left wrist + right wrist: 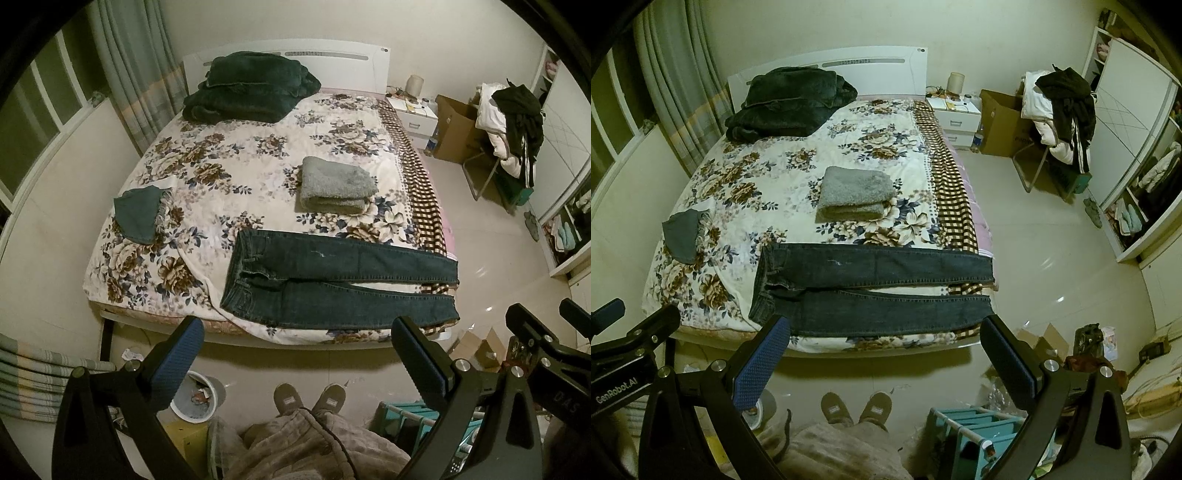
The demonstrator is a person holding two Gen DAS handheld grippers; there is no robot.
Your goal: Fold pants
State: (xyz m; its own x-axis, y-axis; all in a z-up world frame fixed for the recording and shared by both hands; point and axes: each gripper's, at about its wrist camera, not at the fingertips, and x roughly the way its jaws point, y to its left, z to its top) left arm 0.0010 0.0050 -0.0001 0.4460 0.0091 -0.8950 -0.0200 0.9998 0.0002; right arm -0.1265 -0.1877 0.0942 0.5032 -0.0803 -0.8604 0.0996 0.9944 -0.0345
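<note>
Left wrist view: we are hovering the left gripper (295,343) and right gripper (884,341), both wide and empty, above jeans (332,284) lying flat along the bed (221,155) foot edge; judging we're needing to pinch hem and waistband evenly.

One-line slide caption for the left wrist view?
Open left gripper hovers short of the bed, where dark jeans lie flat, legs spread, unfolded, near a folded grey towel.
</note>
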